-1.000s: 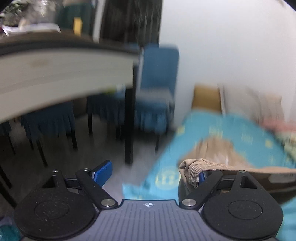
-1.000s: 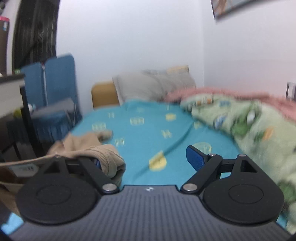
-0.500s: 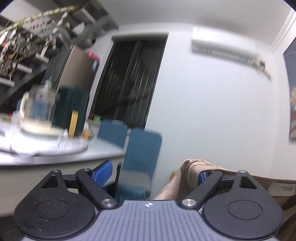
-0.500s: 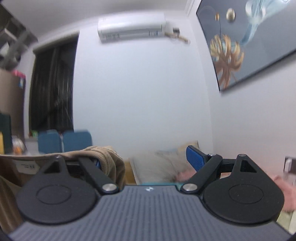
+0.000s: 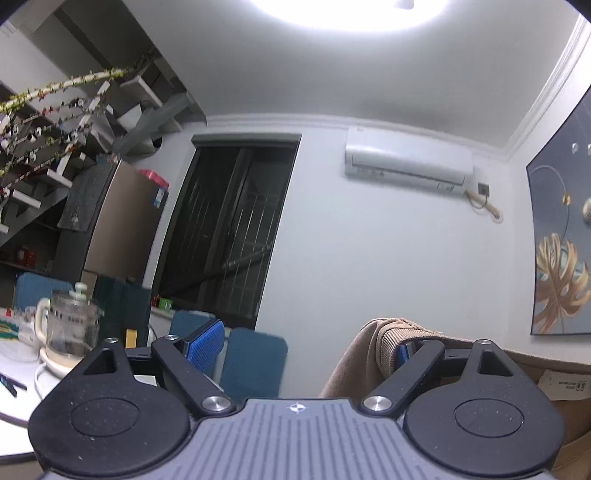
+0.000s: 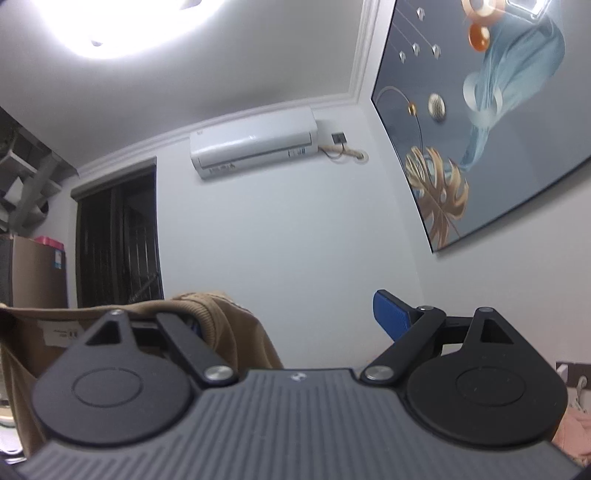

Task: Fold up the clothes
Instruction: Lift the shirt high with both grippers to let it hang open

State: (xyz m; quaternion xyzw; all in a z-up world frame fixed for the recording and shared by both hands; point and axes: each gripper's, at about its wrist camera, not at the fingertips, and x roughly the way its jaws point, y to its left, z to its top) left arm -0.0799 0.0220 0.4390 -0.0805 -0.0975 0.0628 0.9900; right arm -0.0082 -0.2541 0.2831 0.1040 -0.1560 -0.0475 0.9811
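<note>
— Garment [image 5: 364,354], tan with a ribbed edge: where is it?
— Hung between both grippers, up near wall height, facing the air conditioner [image 6: 254,147].
— Left gripper [image 5: 306,341]?
— Jaws wide; cloth hooked over its right finger only.
— Right gripper [image 6: 291,317]?
— Also spread wide, cloth [image 6: 229,325] draped over its left finger; the other blue pad [image 6: 389,317] is bare

A bright ceiling light [image 5: 343,11] lit white walls; an air conditioner [image 5: 408,164] hung beside a dark doorway [image 5: 229,236], a painting [image 6: 491,122] rightward.
</note>
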